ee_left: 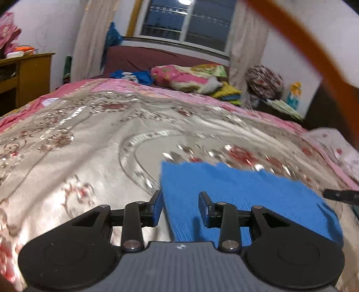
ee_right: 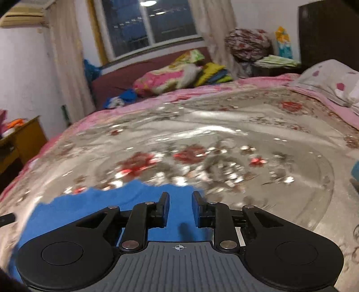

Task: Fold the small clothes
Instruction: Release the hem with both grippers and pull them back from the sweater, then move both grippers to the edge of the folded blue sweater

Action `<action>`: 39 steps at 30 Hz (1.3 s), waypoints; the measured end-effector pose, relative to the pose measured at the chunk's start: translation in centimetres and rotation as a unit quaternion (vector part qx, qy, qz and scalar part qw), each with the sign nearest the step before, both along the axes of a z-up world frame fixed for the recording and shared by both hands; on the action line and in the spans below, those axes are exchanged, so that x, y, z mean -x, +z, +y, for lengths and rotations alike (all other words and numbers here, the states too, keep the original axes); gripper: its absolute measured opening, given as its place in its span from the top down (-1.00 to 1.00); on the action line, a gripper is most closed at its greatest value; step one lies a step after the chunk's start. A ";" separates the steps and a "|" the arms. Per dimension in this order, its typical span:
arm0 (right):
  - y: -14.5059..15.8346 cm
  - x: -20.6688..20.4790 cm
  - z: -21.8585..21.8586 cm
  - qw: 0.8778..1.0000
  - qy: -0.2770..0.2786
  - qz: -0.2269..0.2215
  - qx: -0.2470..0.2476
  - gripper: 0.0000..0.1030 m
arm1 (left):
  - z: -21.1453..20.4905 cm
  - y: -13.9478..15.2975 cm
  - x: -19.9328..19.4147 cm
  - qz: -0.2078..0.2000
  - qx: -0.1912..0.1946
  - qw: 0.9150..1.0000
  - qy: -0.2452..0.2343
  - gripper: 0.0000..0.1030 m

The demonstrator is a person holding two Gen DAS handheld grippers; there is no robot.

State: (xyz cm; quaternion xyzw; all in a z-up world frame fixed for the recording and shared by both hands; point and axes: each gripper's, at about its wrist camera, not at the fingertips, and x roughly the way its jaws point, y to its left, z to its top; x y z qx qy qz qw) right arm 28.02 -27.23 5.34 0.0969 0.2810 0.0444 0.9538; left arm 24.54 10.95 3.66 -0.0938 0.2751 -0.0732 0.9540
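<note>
The blue cloth [ee_left: 242,197] lies flat on the shiny flowered bedspread [ee_left: 78,146]. In the left wrist view it fills the lower right of the frame. Its long axis goes from the lower middle of the frame toward the right edge, and its far edge, a little ragged, runs from the centre down to the right. Its left edge is almost straight and points up the frame, toward the window [ee_left: 186,20]. In the right wrist view the same blue cloth [ee_right: 94,206] is in the lower left of the frame and reaches under the gripper.

The left gripper [ee_left: 180,209] is open, with a wide gap between the two fingers. The left edge of the cloth passes through this gap: one finger is over the bedspread, the other over the cloth. I cannot tell if the fingers touch the fabric. Nothing is held.

The right gripper [ee_right: 180,209] is also released, but its gap is narrower. Blue cloth shows between and below its fingers, and the right corner of the cloth ends just beside the right finger. It grasps nothing.

At the top of both views, folded blankets [ee_left: 188,76] lie at the far end of the bed. A wooden cabinet [ee_left: 24,76] stands at the left edge of the frame.
</note>
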 end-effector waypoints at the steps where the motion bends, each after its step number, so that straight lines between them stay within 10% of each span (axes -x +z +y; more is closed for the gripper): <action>1: -0.2 0.5 0.5 1.000 0.010 0.003 -0.001 0.55 | -0.3 -0.3 0.4 0.002 -0.003 1.000 -0.004 0.22; 39: -3.6 4.6 -0.7 0.996 -0.055 0.075 0.005 0.47 | 0.2 -3.0 4.7 0.079 0.028 0.996 0.019 0.20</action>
